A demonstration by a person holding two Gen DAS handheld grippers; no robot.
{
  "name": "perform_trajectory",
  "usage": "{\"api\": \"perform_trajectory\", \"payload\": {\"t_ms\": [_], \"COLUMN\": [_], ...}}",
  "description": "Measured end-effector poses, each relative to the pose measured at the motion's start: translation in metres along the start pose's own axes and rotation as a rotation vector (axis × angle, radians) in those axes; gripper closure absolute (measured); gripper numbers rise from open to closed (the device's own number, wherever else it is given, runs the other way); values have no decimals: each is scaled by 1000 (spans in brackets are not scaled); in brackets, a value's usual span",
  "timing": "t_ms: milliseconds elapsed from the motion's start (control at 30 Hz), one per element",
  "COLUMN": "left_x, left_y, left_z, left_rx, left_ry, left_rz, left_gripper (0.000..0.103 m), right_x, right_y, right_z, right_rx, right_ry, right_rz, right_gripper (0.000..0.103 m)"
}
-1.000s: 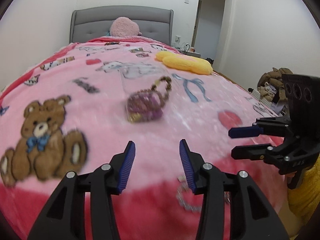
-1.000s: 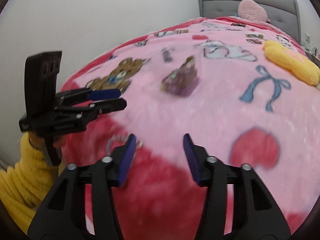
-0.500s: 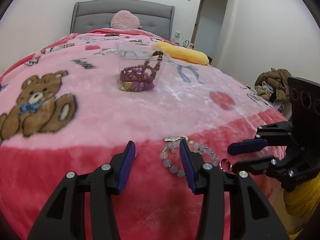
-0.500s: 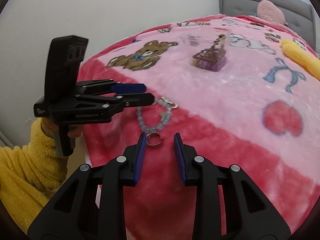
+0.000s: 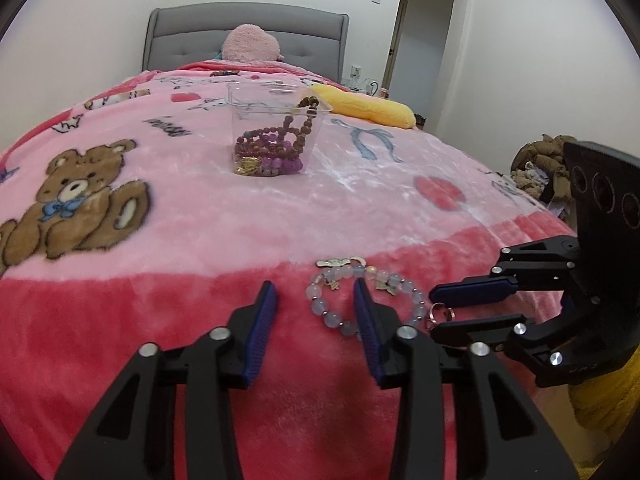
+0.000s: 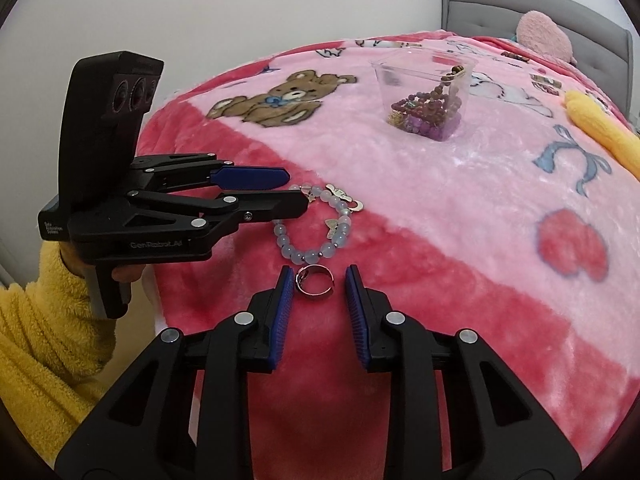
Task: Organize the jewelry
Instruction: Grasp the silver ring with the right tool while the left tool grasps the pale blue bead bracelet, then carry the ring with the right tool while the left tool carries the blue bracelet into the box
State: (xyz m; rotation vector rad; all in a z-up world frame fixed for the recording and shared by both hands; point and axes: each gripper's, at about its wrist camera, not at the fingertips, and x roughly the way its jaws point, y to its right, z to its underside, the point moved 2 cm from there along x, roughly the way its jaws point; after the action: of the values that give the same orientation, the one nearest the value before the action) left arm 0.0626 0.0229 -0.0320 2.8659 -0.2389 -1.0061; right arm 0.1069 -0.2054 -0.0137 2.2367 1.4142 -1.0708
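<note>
A pale blue bead bracelet [image 5: 320, 307] [image 6: 326, 251] with small charms lies on the red border of the pink blanket [image 5: 280, 216], near the bed's front edge. My left gripper [image 5: 315, 292] [image 6: 296, 190] is low over it, its jaws closing, with the bracelet's left part between the fingers and no pad pressing on it. A metal ring [image 6: 318, 297] [image 5: 433, 317] lies just beside the bracelet. My right gripper [image 6: 319, 276] [image 5: 436, 312] straddles the ring, jaws closing, with a small gap still showing. A clear plastic cup [image 5: 276, 132] [image 6: 424, 92] holding brown and purple bead strings stands farther up the bed.
A yellow plush pillow [image 5: 364, 110] [image 6: 600, 128] lies right of the cup. A pink cushion [image 5: 250, 42] leans on the grey headboard [image 5: 184, 36]. A brown heap [image 5: 536, 160] sits beyond the bed's right side. A yellow sleeve [image 6: 40, 340] holds the left gripper.
Both grippers came down toward the bed's front edge, bringing the bracelet and the ring between their fingers. Both pairs of jaws have narrowed.
</note>
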Motion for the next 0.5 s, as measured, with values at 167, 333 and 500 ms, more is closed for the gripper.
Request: {"api": "perform_trajectory", "payload": {"t_ms": [167, 333, 500], "left_x": [-1, -2, -2], "left_y": [-2, 3, 5], "left_z": [1, 1, 2], "left_rx": [-4, 19, 26], "left_ry": [5, 10, 15], "left_rz": [-6, -14, -22], "left_gripper": [79, 89, 92], "right_x": [0, 1, 1], "right_y": [2, 2, 2], "right_z": [0, -1, 0], "right_rx": [7, 5, 9], "right_ry": [-1, -1, 0], "right_rz": [6, 8, 8], "right_gripper": [84, 84, 84]}}
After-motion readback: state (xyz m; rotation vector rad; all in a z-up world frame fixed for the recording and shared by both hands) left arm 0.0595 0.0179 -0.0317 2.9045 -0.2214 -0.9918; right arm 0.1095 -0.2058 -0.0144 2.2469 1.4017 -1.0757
